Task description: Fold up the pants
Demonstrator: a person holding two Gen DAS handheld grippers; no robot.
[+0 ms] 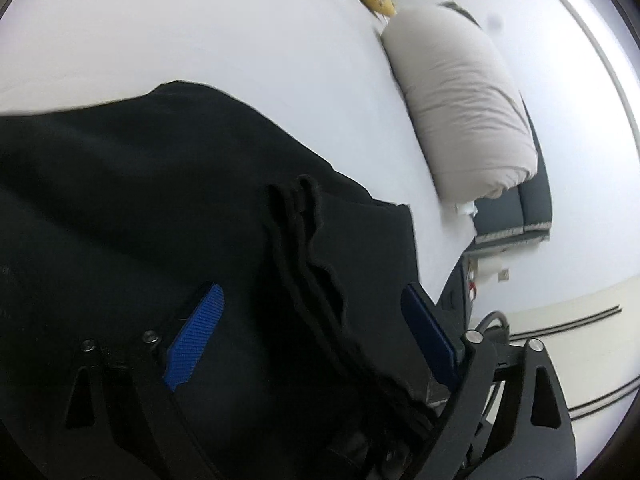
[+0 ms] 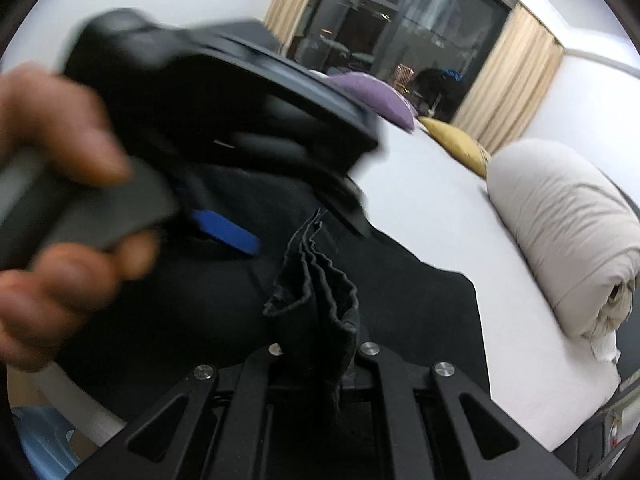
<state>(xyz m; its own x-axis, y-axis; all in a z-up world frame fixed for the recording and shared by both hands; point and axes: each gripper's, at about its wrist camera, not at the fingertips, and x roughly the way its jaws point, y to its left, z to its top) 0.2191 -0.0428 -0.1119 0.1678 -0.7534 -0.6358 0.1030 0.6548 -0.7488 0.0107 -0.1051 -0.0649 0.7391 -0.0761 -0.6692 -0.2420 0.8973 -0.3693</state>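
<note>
White bed (image 1: 240, 40) bears black pants (image 2: 400, 300); right gripper (image 2: 320, 344) pinches hem.

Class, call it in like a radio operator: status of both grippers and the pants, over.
Left gripper open, bunched edge between its pads, unpinched. Right gripper shut on black pants, layered edge clamped. Pants on white bed. Rolled duvet stands apart.

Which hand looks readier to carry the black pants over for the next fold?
Probably the right. Its gripper is shut on a bunched edge of the black pants. The left gripper is open, blue fingers apart over the cloth, gripping nothing.
</note>
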